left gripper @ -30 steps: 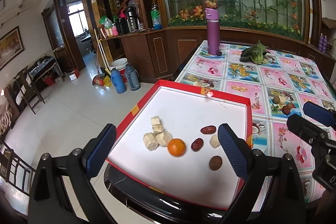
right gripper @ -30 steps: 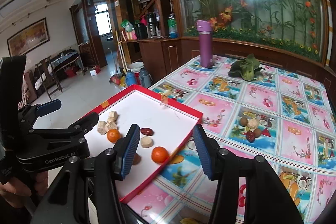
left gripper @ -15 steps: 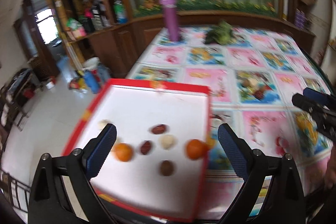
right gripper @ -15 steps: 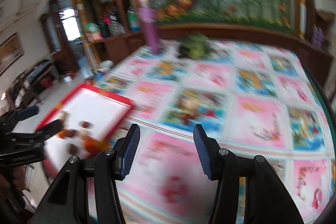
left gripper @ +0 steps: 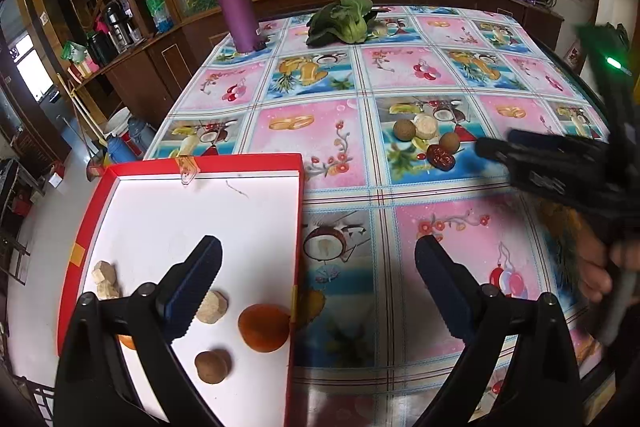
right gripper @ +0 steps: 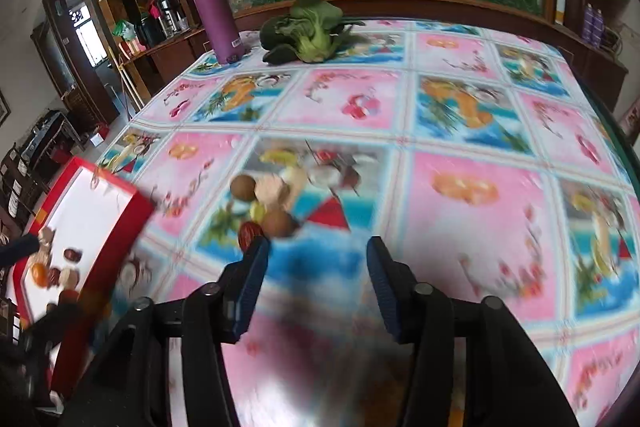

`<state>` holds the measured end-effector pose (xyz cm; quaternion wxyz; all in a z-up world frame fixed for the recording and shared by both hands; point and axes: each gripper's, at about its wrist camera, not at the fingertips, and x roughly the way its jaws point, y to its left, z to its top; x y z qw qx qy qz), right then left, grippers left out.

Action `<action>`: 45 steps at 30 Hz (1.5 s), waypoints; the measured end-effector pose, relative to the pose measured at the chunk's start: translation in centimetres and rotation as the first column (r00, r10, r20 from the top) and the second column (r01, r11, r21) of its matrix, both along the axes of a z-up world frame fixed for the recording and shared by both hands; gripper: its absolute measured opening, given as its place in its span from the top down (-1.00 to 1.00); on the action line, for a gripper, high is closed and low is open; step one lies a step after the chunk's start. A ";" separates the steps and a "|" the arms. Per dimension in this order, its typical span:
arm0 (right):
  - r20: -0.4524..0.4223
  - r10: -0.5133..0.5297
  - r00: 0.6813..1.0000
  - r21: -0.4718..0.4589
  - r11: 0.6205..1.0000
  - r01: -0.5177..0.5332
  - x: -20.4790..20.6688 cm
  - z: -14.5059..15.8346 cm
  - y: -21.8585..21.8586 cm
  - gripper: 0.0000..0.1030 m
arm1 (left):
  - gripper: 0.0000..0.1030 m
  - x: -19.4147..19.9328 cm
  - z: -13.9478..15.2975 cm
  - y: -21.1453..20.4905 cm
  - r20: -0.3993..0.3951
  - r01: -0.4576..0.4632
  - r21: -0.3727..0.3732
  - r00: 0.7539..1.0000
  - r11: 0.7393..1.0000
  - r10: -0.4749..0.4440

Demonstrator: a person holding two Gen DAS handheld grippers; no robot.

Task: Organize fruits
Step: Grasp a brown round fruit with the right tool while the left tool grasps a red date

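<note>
The left claw [left gripper: 316, 291] stands wide open and empty at the bottom of its view, one finger over the white floor of the red tray [left gripper: 298, 227], the other over the patterned cloth of the desk [left gripper: 460, 235]. Just beside the left finger in the tray lie a pale chunk [left gripper: 212, 308], an orange [left gripper: 264, 327] against the tray's right wall, and a brown round fruit [left gripper: 213, 367] lower down; two more pale pieces [left gripper: 105, 279] sit at the tray's left side. The right claw [right gripper: 316, 287] is also open, holding nothing, low over the cloth at the bottom centre of its own view, which is blurred. Just above its left finger lies a small cluster of loose fruit on the desk: a red date [right gripper: 249, 233], a brown round fruit [right gripper: 280, 223], another brown one [right gripper: 243, 187] and a pale slice [right gripper: 272, 191] touching or nearly touching one another. In the left view the same cluster [left gripper: 426, 139] sits in the centre right of the frame, well apart from the tray, with the right claw's dark fingers coming in from the right edge near it. At the upper part of both frames stand a purple bottle [left gripper: 236, 7] and a leafy green vegetable [left gripper: 340, 19] near the desk's far edge.
</note>
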<state>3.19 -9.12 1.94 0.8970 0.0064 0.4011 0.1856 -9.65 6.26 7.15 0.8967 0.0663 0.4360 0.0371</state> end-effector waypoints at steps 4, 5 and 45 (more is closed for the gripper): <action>-0.013 0.036 0.999 -0.016 0.999 -0.036 1.4 -0.6 2.1 0.33 | -0.89 0.0 0.1 0.9 -0.005 -0.014 -0.009 1.000 1.000 0.014; -0.010 0.033 0.999 -0.021 0.999 -0.033 1.5 -0.8 2.5 0.38 | -0.89 0.1 0.1 1.0 -0.004 -0.016 -0.012 1.000 1.000 0.016; -0.059 -0.008 0.998 0.053 0.999 0.011 -0.7 -1.8 -3.1 0.61 | 0.56 10.0 -5.0 -5.7 -0.047 0.001 -0.162 0.999 0.987 -0.008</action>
